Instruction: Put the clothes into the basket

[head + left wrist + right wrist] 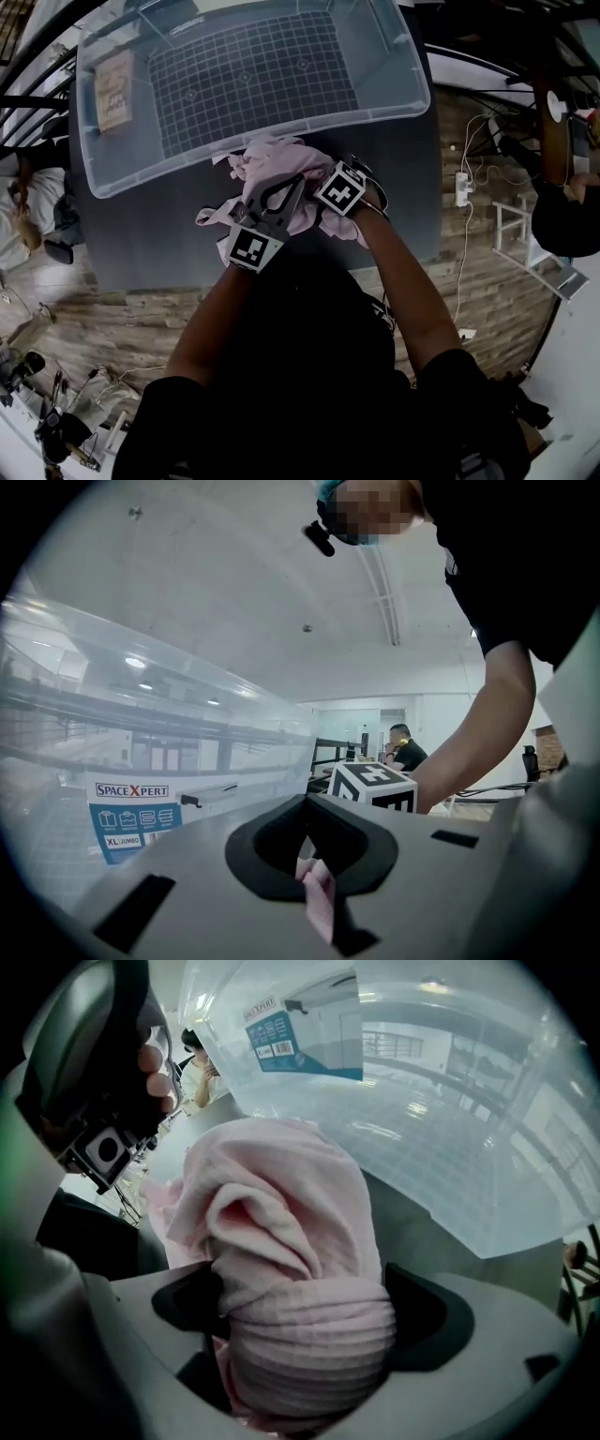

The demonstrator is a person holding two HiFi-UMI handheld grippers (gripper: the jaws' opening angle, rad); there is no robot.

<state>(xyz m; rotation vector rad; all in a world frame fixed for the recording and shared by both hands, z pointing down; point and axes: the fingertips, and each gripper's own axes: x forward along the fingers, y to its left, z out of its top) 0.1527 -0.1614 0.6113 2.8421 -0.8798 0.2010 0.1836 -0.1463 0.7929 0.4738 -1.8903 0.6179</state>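
- Two hand-held grippers are brought together over one pink garment (270,161), which is bunched on the dark grey table (150,246).
- The garment is located just outside the clear plastic basket (101,167), against its near rim. No part of it is seen inside the basket.
- The left gripper (314,878) is held nearly level and is pointed towards the basket wall. Its jaws are closed together, and a thin fold of the pink fabric is pinched between them.
- The right gripper (300,1344) is pointed steeply down onto the pile. Its jaws are spread wide, and a thick ribbed roll of the garment is seated in the gap between them. Dark clearance is visible on both sides of the roll, so no clamping is indicated.
- The two marker cubes are positioned close beside each other in the head view, with the right one nearer the basket.
- The basket interior is shown with a gridded floor, and a printed label (114,89) is fixed at its left end wall.
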